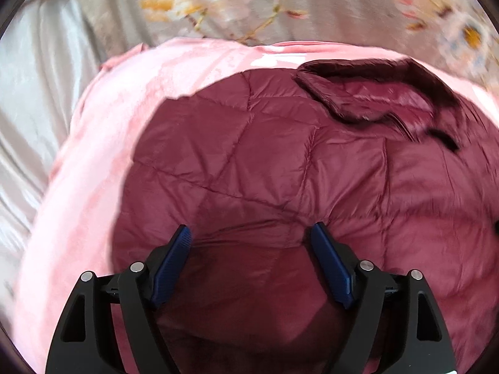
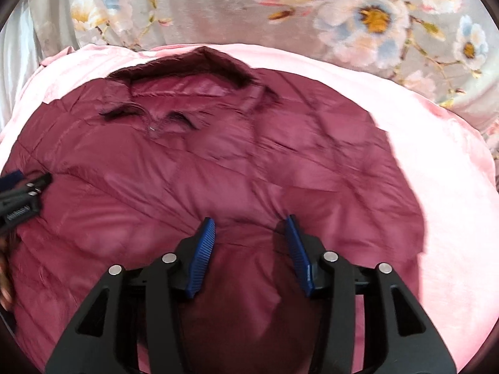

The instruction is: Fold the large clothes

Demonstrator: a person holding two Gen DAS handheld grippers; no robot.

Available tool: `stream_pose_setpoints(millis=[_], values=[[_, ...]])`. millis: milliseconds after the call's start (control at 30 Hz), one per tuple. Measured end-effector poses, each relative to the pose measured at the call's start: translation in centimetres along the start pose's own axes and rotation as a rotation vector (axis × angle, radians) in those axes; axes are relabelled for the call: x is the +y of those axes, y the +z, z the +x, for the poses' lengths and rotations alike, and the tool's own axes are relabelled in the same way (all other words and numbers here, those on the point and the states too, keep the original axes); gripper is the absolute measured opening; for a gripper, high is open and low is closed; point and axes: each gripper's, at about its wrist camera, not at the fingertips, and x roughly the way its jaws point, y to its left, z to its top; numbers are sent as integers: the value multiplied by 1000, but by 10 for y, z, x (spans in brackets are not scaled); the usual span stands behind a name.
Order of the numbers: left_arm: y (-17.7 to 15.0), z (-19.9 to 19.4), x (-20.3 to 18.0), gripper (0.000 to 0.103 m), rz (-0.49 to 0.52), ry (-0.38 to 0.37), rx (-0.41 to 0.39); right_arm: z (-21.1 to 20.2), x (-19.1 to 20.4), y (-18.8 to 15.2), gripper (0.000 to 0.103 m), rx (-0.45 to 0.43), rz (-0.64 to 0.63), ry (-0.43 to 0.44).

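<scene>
A maroon quilted puffer jacket (image 1: 280,162) lies flat on a pink blanket (image 1: 103,143), its dark fur-trimmed collar (image 1: 374,93) at the far end. My left gripper (image 1: 251,229) is open just above the jacket's left part, nothing between its blue pads. In the right wrist view the same jacket (image 2: 193,174) fills the middle, collar (image 2: 193,74) at the top. My right gripper (image 2: 251,219) is open over the jacket's right part, empty. The left gripper (image 2: 28,190) shows at the left edge of that view.
The pink blanket (image 2: 436,162) lies on a bed with a grey floral cover (image 2: 374,12) beyond the collar. Pale grey satin sheet (image 1: 34,93) lies to the left.
</scene>
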Motion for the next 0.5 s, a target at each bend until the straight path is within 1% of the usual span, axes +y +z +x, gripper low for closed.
stream_pose_setpoints(millis=[33,67,133,167,233,267,333,400,467,500], values=[[-1,-8,6,78,27,7,-10,-4,-12,-3,48,5,14,-21],[-1,-13,11,78,34,6,-12,-8,-27,-5,53,7,45,-33],[7,-24,30,77,5,-53,-7,-14,-51,-2,54,12,124,-23],[16,-30,40,77,-35,-103,-5,-16,-59,2,54,11,159,-6],[35,-34,48,76,-97,-176,6,-17,-63,17,54,8,204,57],[49,-32,51,76,-139,-238,24,-16,-62,25,54,9,224,98],[71,-21,49,76,-189,-345,62,-8,-57,44,54,20,274,211],[85,-7,41,76,-224,-384,96,8,-52,62,54,46,333,324],[97,11,30,75,-254,-435,137,24,-49,76,54,59,385,389],[101,21,25,75,-274,-456,153,34,-49,84,54,65,409,403]])
